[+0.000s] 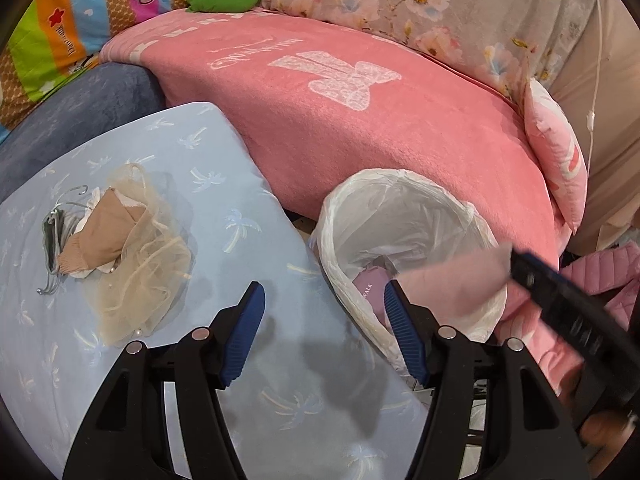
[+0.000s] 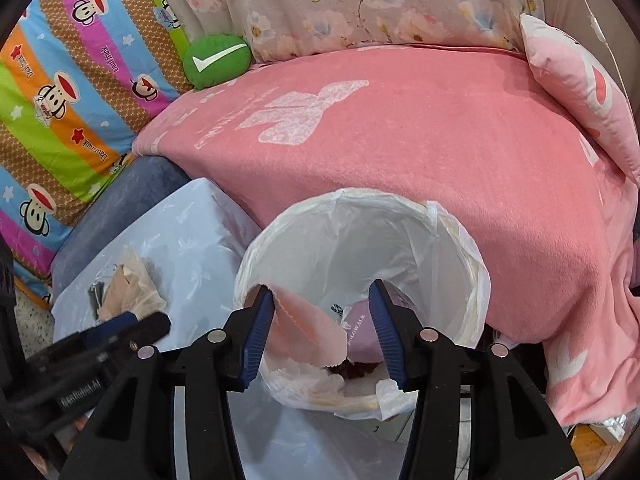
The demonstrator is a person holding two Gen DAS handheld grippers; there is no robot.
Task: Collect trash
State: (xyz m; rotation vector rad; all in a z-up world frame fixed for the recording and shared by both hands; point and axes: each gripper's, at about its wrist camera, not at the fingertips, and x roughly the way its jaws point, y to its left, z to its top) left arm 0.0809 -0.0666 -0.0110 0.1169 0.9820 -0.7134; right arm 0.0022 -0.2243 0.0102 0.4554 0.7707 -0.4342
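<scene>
From the left wrist, the left tool (image 1: 324,312) hangs open and empty over the desk (image 1: 248,360), beside the rest of the trash, a tulle heap (image 1: 132,256). From the right wrist, the right tool (image 2: 322,312) stands open over the bin (image 2: 476,280); a pink cloth (image 2: 308,328) still touches its left pad, unpinched and draping inward so it should fall in.

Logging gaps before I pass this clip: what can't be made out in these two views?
- Left wrist view: the right claw and pink cloth are motion-blurred; its fingertips can't be told.
- Left wrist view: the bin bottom is hidden behind that cloth.
- Right wrist view: the dark bit in the bin is too small to identify.
- Right wrist view: the left claw is blurred.
</scene>
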